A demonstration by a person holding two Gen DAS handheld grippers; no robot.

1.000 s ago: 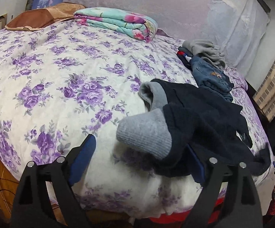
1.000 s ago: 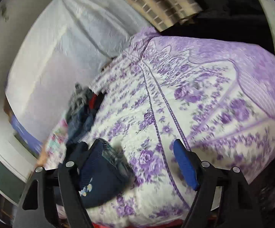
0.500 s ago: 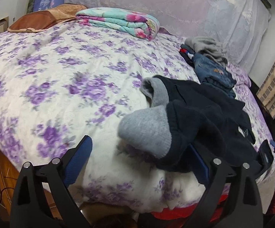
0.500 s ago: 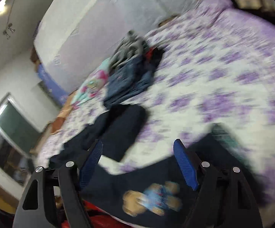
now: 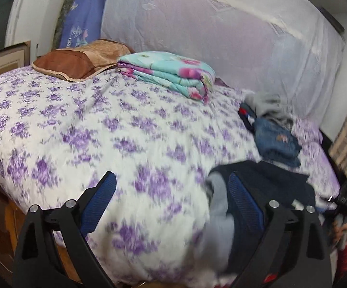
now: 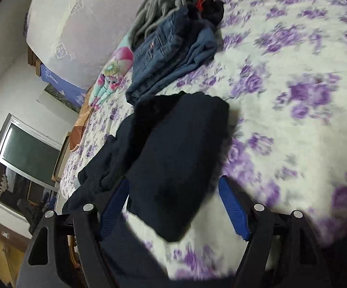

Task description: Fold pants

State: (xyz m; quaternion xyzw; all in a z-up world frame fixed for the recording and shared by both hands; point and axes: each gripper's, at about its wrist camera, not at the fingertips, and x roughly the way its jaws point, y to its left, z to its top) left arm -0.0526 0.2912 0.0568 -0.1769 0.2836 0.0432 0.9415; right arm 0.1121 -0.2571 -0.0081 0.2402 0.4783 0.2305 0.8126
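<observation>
Nearest to us, the right hand-held gripper hangs just over the dark navy pants, its jaws closing with the near fold of cloth between them but, as far as we can tell, not yet pinched. The left hand-held gripper stands wide open and empty over the floral bedspread, its right pad beside the pants' grey lining.

The pants lie bunched at the near edge of the bed, partly turned inside out. We judge them soft, thick and fleecy: fairly light, limp, not slippery and in no way fragile. They will sag from wherever we lift them, so we would take hold at the waistband corners or the hems.

Beyond lie folded blue jeans, then a grey garment.
</observation>
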